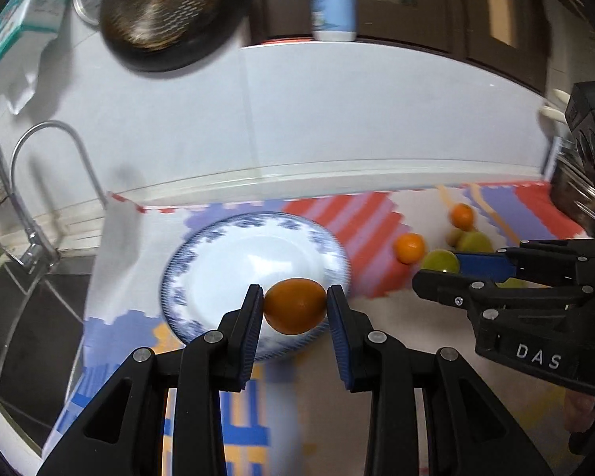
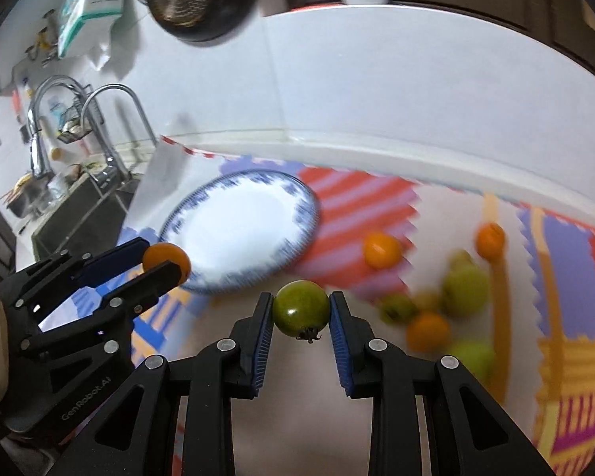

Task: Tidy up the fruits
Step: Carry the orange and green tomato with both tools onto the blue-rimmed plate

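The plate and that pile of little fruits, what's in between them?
Only bare patterned mat lies between the plate and the fruit pile, in the right wrist view.

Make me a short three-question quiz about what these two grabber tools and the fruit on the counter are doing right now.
1. True or false: the plate already has fruit lying on it.
2. What does the right gripper hold? A) an orange fruit B) a green fruit C) nothing
3. Fill in: the left gripper is clamped on an ______ fruit.

Key: 1 false, the plate is bare; 2 B; 3 orange.
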Demonstrator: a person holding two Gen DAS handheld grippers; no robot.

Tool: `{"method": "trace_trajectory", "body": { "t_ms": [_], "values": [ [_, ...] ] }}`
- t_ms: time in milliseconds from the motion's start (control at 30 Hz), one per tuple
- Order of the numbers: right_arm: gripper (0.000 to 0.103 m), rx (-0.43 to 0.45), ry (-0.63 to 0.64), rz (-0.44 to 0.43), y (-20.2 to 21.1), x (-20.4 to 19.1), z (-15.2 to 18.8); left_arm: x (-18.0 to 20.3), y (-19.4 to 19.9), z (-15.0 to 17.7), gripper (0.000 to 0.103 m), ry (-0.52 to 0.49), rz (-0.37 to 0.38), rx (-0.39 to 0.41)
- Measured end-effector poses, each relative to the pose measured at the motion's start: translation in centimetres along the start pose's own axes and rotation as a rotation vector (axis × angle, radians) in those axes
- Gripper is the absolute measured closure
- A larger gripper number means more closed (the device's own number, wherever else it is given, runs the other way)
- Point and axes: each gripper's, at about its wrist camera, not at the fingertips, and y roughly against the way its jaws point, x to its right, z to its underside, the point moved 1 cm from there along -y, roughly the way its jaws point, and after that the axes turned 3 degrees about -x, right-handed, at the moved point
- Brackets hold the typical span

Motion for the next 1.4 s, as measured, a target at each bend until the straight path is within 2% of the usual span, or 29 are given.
{"method": "trace_trajectory", "body": {
  "t_ms": [267, 433, 767, 1000, 1133, 1233, 1400],
  "values": [
    [0.074, -0.065, 0.070, -0.057, -6.8, -2.8, -3.0, -4.3, -4.3, 0.4, 0.070, 0.035, -0.041, -0.063],
    [0.074, -0.111, 0.083, -0.069, -10.4, -3.3, -3.8, -5.5, -6.6, 1.0, 0.070, 0.055, -0.044, -0.108],
    [0.074, -0.159, 0.090, -0.084, -13.9, -3.6, -4.5, -6.7, -9.6, 1.5, 0.070, 0.080, -0.034, -0.167],
    [0.073, -0.161, 0.085, -0.082, -14.3, -3.5, -4.3, -7.2, -9.8, 1.4, 0.068, 0.105, -0.039, -0.174],
    [0.064, -0.141, 0.080, -0.077, -13.4, -3.5, -4.4, -7.3, -8.6, 1.1, 0.062, 0.114, -0.047, -0.153],
    [0.064, -0.117, 0.085, -0.067, -12.2, -3.5, -4.3, -7.1, -7.2, 1.0, 0.059, 0.115, -0.062, -0.130],
    [0.064, -0.072, 0.076, -0.043, -9.0, -3.1, -3.6, -6.2, -3.8, 0.8, 0.047, 0.124, -0.071, -0.085]
  ]
}}
